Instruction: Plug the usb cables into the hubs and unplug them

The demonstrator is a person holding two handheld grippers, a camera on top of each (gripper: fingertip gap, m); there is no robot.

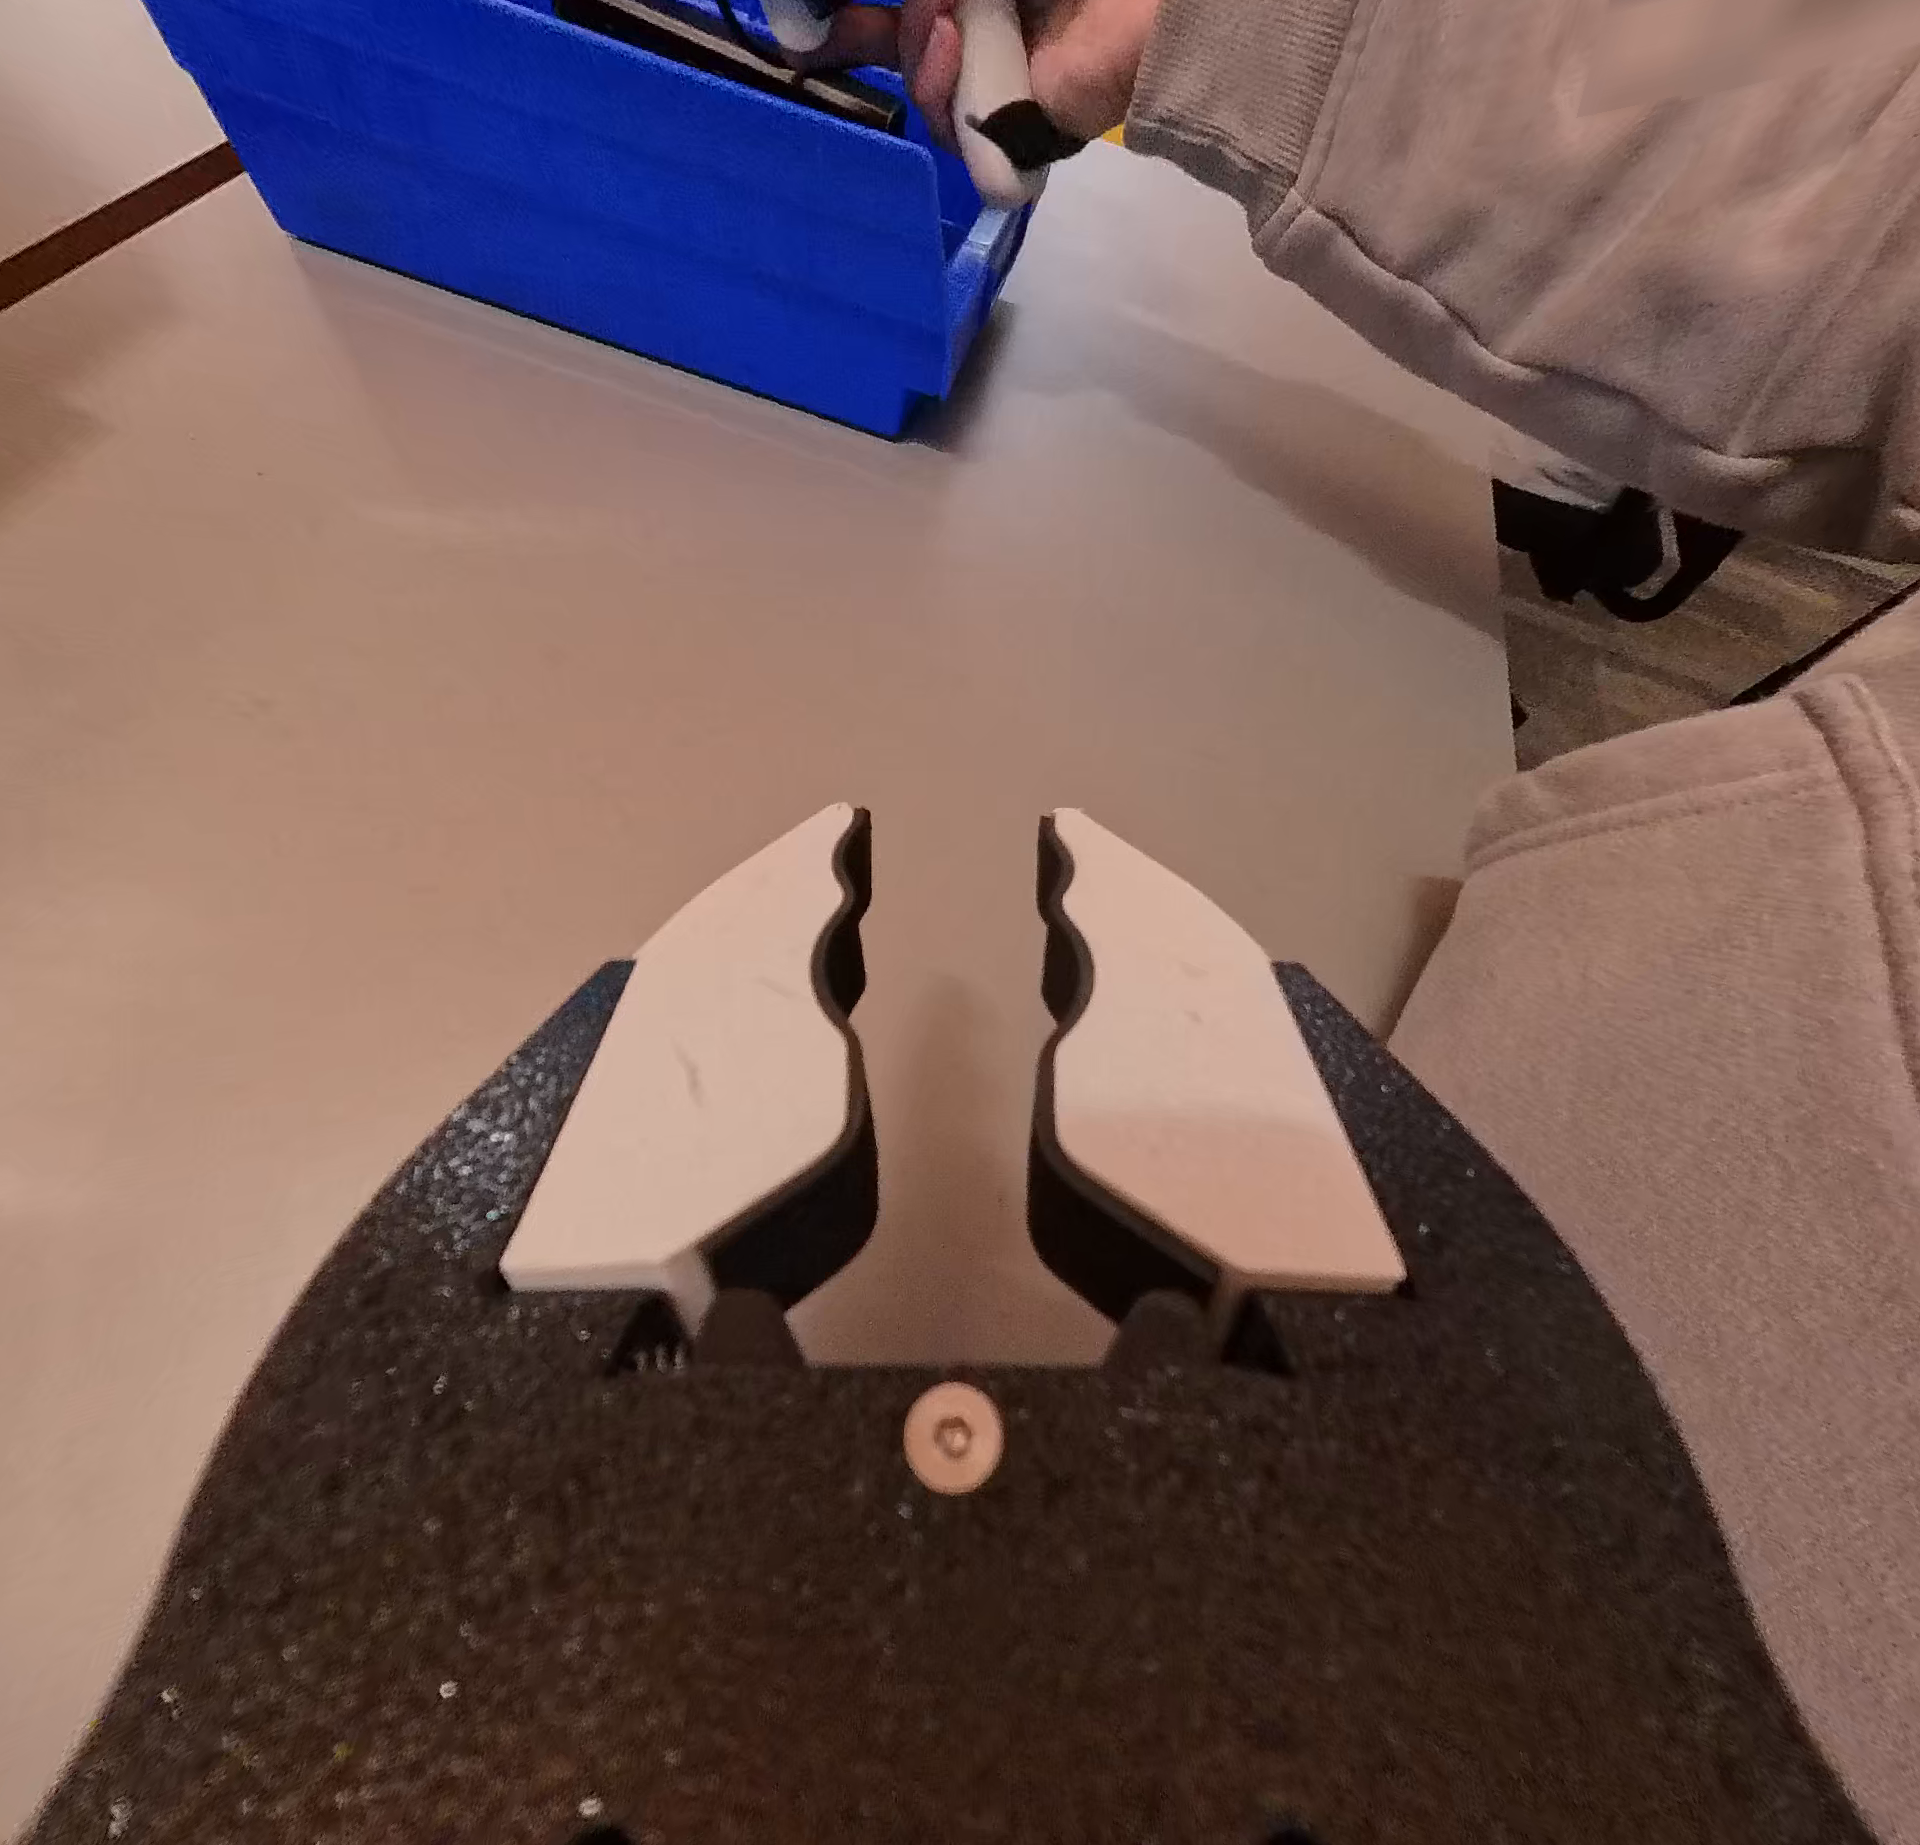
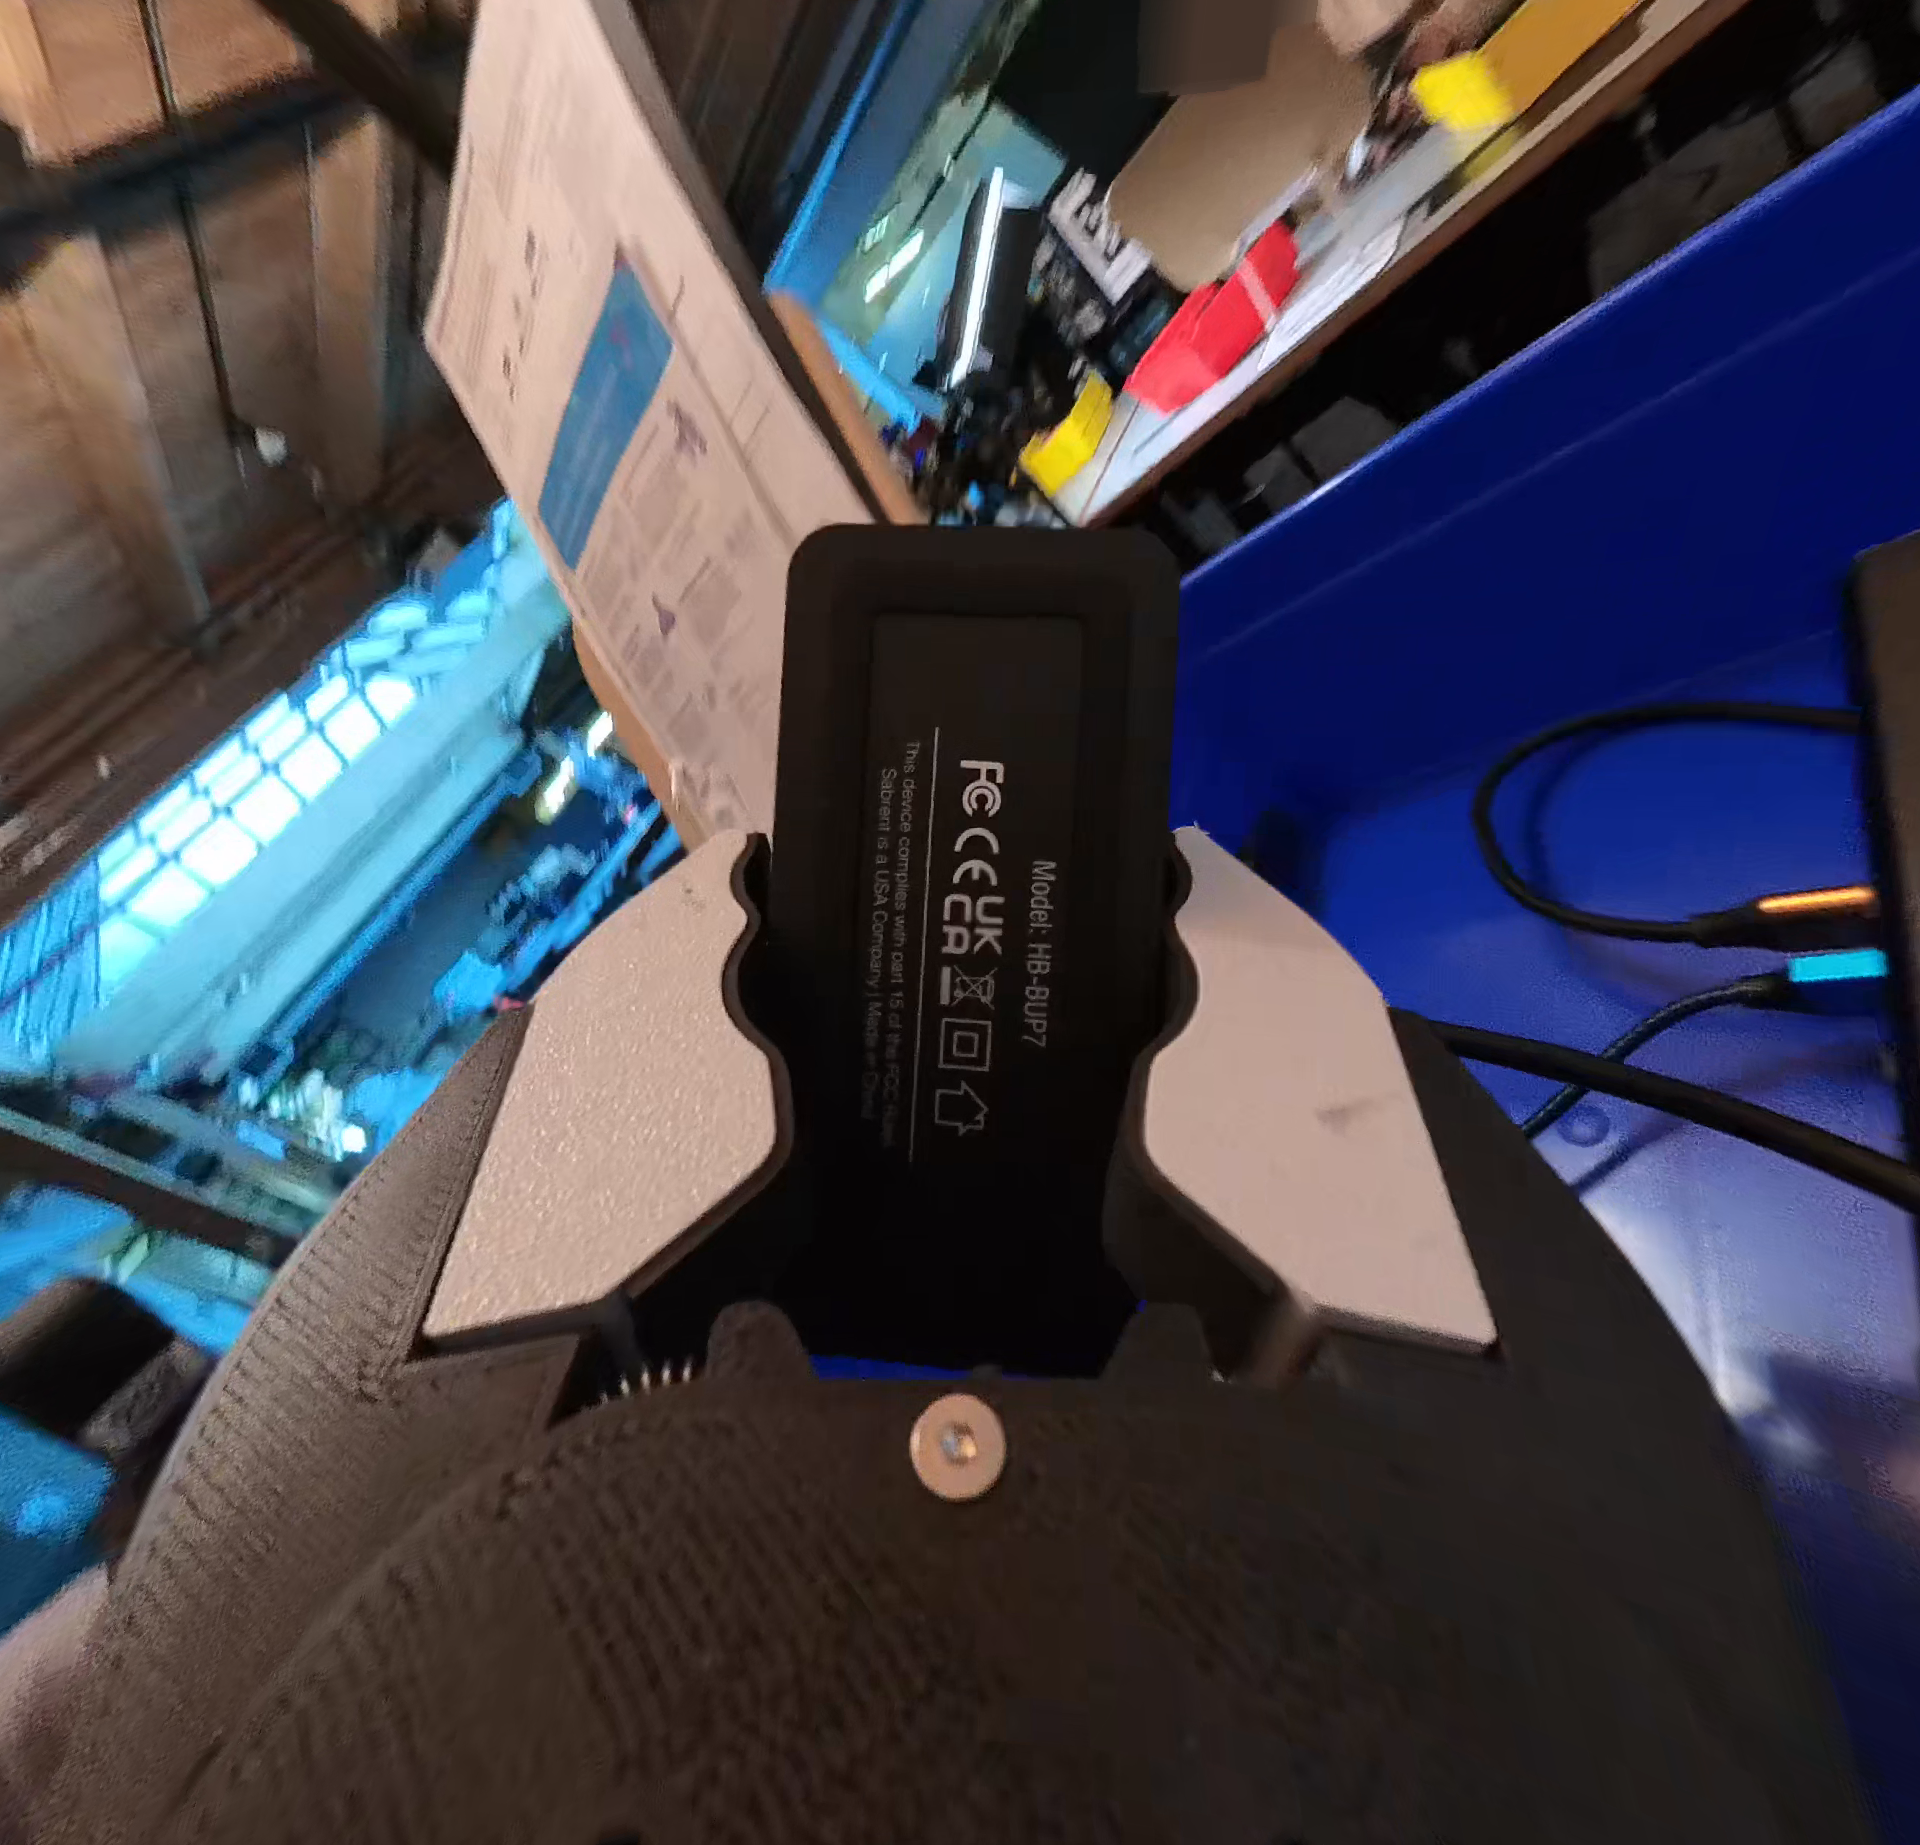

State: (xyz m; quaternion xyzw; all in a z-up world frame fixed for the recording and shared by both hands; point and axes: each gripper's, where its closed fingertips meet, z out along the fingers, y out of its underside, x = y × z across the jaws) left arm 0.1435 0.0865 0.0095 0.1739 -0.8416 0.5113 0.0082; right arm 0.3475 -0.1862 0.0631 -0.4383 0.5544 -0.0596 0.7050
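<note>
My right gripper [image 2: 971, 850] is shut on a black USB hub [image 2: 977, 715], held upright with its labelled underside facing the camera, above the blue bin [image 2: 1558, 569]. Inside the bin, black cables [image 2: 1558, 912] with an orange plug [image 2: 1818, 902] and a blue plug [image 2: 1839, 967] go into a dark device [image 2: 1886, 756] at the right edge. My left gripper [image 1: 954, 819] is open and empty, low over the beige table [image 1: 520, 652]. In the left wrist view the blue bin [image 1: 582, 185] stands at the far end, with the person's hand [image 1: 1039, 19] holding the other gripper's handle over it.
The person's beige sleeves [image 1: 1558, 237] fill the right of the left wrist view. The table's right edge [image 1: 1501, 600] drops to the floor. A white board [image 2: 623, 393] and shelves with red and yellow boxes [image 2: 1226, 320] lie behind the bin.
</note>
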